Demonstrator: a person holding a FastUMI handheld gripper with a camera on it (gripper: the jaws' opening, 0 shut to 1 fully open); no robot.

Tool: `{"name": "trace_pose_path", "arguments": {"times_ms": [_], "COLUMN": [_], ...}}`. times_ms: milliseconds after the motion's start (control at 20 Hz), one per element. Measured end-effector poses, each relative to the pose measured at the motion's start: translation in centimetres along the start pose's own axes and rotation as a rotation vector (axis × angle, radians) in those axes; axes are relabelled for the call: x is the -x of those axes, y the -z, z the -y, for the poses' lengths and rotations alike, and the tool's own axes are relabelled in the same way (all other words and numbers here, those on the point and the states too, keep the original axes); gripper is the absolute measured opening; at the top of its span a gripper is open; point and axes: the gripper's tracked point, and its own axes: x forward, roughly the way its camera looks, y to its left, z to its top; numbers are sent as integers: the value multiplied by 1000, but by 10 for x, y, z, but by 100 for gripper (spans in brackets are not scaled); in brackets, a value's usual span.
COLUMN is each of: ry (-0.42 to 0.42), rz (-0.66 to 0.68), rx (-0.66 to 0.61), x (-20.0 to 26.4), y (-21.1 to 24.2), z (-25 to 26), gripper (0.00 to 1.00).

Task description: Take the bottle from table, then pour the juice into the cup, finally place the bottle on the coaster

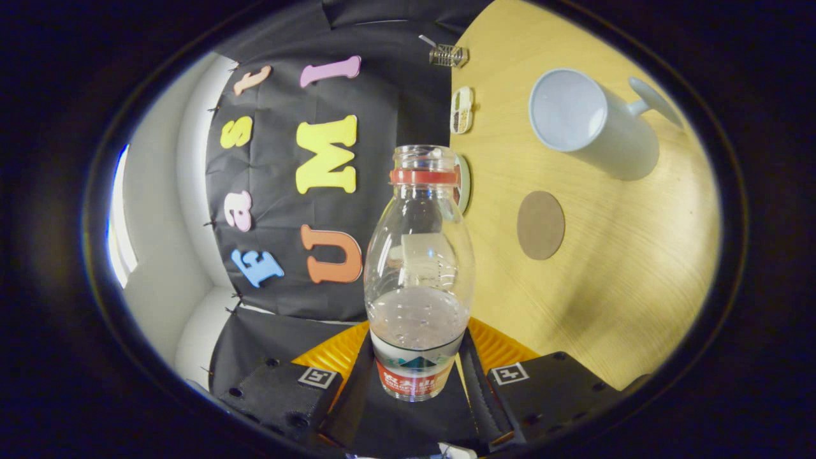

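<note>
gripper [417, 376] pinching the open bottle [417, 280] low on its body, lifted and rolled sideways with clear liquid inside, cup [590, 121] and coaster [540, 225] beyond on table [637, 268]; looks mid-carry, pouring or heading to coaster, can't tell.

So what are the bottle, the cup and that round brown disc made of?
The bottle, held between the gripper's fingers, looks like clear glossy plastic: you see through it. The cup seems matte pale plastic or ceramic; hard to say. The coaster looks like dull cork or fibreboard.

Part of a round thing [465, 183] hidden behind the bottle [419, 274] neck.
</note>
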Motion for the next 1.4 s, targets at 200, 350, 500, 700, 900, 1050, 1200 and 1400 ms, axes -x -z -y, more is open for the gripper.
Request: {"name": "trace_pose_path", "arguments": {"times_ms": [200,350,500,700,900,1050,1200,1400], "ry": [-20,-23,-34,-34,-37,-41,-36,-36], "rz": [14,19,31,35,44,49,47,44], "rx": [-45,-74,-123,-154,-170,-182,-189,-199], "x": [2,2,-1,-3,-2,-4,-5,-6], "y": [-4,-7,-12,-16,-21,-22,-24,-23], "z": [-7,-10,-12,-14,-16,-18,-19,-21], "gripper": [73,73,73,73,73,73,73,73]}}
